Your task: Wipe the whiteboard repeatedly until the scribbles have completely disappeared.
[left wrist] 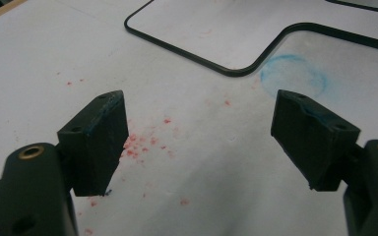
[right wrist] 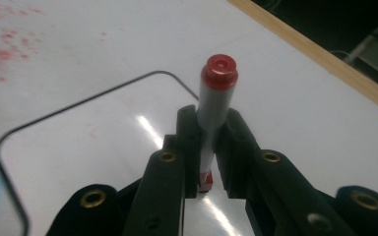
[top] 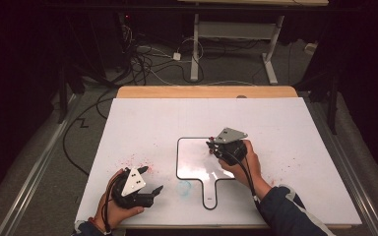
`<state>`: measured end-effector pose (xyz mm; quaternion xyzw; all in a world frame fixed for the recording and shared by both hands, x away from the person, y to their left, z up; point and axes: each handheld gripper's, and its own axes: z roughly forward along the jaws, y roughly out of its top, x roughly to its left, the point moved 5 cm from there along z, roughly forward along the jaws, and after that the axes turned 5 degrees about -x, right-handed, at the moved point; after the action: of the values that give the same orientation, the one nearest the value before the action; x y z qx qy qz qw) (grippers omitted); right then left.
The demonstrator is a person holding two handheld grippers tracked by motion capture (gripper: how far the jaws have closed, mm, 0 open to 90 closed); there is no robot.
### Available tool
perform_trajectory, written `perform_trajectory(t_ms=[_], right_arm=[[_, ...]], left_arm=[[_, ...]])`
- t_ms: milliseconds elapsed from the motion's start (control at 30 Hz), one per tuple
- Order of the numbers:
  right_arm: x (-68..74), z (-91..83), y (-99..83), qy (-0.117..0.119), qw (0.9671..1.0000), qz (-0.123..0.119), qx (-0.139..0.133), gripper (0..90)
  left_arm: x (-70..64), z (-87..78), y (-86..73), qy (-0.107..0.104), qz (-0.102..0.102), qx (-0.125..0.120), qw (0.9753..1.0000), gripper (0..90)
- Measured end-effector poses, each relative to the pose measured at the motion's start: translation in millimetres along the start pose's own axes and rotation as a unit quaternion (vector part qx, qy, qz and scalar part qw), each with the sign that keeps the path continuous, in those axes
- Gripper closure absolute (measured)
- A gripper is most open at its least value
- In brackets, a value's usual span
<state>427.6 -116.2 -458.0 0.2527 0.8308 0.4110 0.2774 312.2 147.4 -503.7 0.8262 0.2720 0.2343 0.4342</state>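
A small whiteboard (top: 192,157) with a black rim and a handle lies flat on the white table cover (top: 152,123). My right gripper (top: 211,145) hovers over the board's right side, shut on a red-capped marker (right wrist: 212,110) that stands up between its jaws. The board's rim (right wrist: 78,105) curves below it in the right gripper view. My left gripper (top: 150,179) sits near the table's front left, open and holding nothing. In the left gripper view it (left wrist: 199,140) hangs over red specks, with the board's corner (left wrist: 236,71) beyond.
Red marker specks (left wrist: 138,145) dot the cover at the left and right. A faint blue ring (top: 183,187) marks the cover beside the board's handle (top: 209,194). The wooden table edge (top: 206,91) runs along the back. Cables and a desk frame (top: 236,44) lie on the floor beyond.
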Motion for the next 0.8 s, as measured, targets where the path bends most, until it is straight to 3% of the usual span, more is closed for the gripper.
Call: perform_trajectory(t_ms=[67, 133, 233, 333, 433, 500, 600, 700, 800], right_arm=[[-1.6, -0.1, -0.1, 0.004, 1.0, 0.004, 0.001, 81.7], [3.0, -1.3, 1.0, 0.026, 0.9995, 0.018, -0.001, 81.7], [16.4, -3.5, 5.1, 0.069, 0.9974, 0.018, 0.001, 81.7], [18.7, -2.9, 8.1, 0.067, 0.9977, 0.0, 0.013, 81.7], [6.9, -0.2, 6.6, 0.018, 0.9994, -0.013, 0.027, 81.7], [4.5, -0.1, 5.6, 0.016, 0.9996, 0.003, 0.024, 81.7], [15.4, -0.6, 7.5, 0.055, 0.9982, 0.022, 0.011, 81.7], [30.9, 0.3, 10.9, 0.086, 0.9961, 0.02, 0.0, 81.7], [33.4, 2.4, 12.8, 0.079, 0.9968, 0.006, 0.0, 81.7]], left_arm=[[-0.5, 0.5, 0.2, -0.001, 0.002, 0.001, 1.0, 21.0], [-0.6, 0.8, 0.3, -0.001, 0.002, 0.002, 1.0, 21.0], [-0.6, 0.9, 0.2, -0.002, 0.0, 0.002, 1.0, 21.0], [-1.4, 0.4, 0.2, -0.003, 0.002, 0.002, 1.0, 21.0], [-1.4, -0.1, 0.2, -0.003, 0.001, 0.001, 1.0, 21.0], [-0.7, 0.0, 0.0, -0.003, 0.0, 0.001, 1.0, 21.0], [-0.8, 0.3, 0.1, -0.003, 0.0, 0.001, 1.0, 21.0], [-1.5, 0.2, 0.4, -0.003, 0.002, 0.001, 1.0, 21.0], [-1.7, -0.1, 0.5, -0.004, 0.001, 0.0, 1.0, 21.0]])
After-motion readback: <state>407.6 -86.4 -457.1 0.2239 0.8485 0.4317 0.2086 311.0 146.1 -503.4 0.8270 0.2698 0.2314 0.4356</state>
